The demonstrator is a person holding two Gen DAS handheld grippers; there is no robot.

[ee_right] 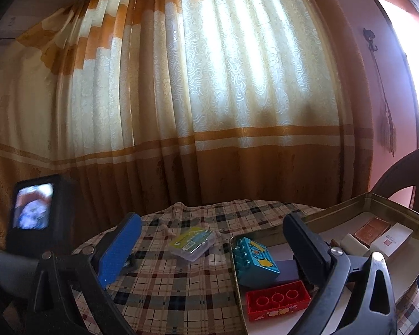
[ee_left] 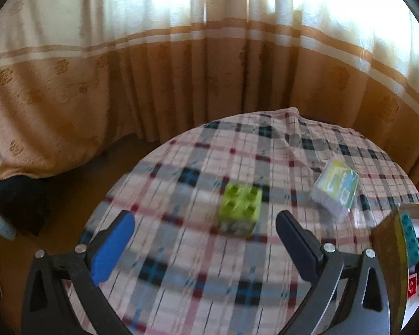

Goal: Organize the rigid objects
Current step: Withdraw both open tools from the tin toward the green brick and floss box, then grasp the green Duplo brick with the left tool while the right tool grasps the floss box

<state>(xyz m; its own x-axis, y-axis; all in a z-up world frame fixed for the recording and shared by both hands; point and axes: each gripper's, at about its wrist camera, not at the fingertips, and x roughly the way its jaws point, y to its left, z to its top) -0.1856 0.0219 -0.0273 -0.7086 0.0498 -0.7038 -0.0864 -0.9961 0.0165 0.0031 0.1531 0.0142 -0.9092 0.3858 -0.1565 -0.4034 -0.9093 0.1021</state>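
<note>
Both tools spread wide, empty: left tool (ee_left: 205, 233) above green brick (ee_left: 240, 212), right tool (ee_right: 212, 244) over tin (ee_right: 349, 206).

Round table w/ plaid cloth (ee_left: 198, 279): lime-green studded plastic brick (ee_left: 239, 212), clear plastic card case (ee_left: 336, 188), gold metal tin (ee_right: 357, 205) at right edge.

No print on the white box (ee_right: 394, 239) or elsewhere is legible.

left gripper (ee_left: 205, 236) with chunky black plastic arms, silver round screws at the joints, one bright blue pad, one plain black finger, right gripper (ee_right: 212, 247) same deal, triangular cutouts in the arms
</note>
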